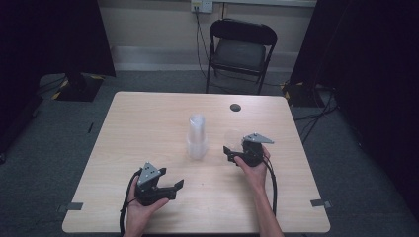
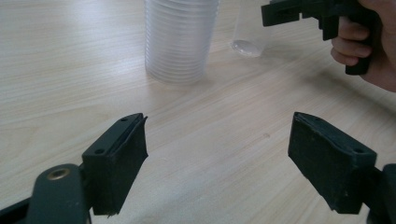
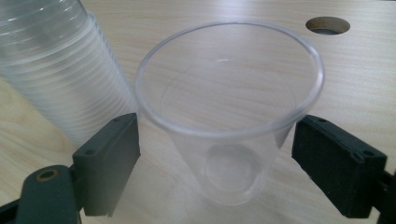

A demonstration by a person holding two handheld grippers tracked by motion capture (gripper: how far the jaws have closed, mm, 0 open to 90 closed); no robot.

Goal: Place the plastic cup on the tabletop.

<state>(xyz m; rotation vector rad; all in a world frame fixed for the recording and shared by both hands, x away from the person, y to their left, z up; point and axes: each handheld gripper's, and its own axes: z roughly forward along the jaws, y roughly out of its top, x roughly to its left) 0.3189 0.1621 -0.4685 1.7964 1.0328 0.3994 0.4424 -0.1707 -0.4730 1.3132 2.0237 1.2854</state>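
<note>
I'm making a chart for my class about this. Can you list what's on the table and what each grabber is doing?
table: light wooden table with a round cable hole
stack: upside-down stack of clear plastic cups, mid-table
single cup: one clear plastic cup, upright, beside the stack
left gripper: left gripper open, nothing between its jaws, pointing toward the stack
right gripper: right gripper open, a jaw on each side of the single cup, not yet squeezing it
behind table: black folding chair

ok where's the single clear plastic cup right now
In the right gripper view, the single clear plastic cup stands upright between the open right gripper, right of the stack of clear cups.
</note>
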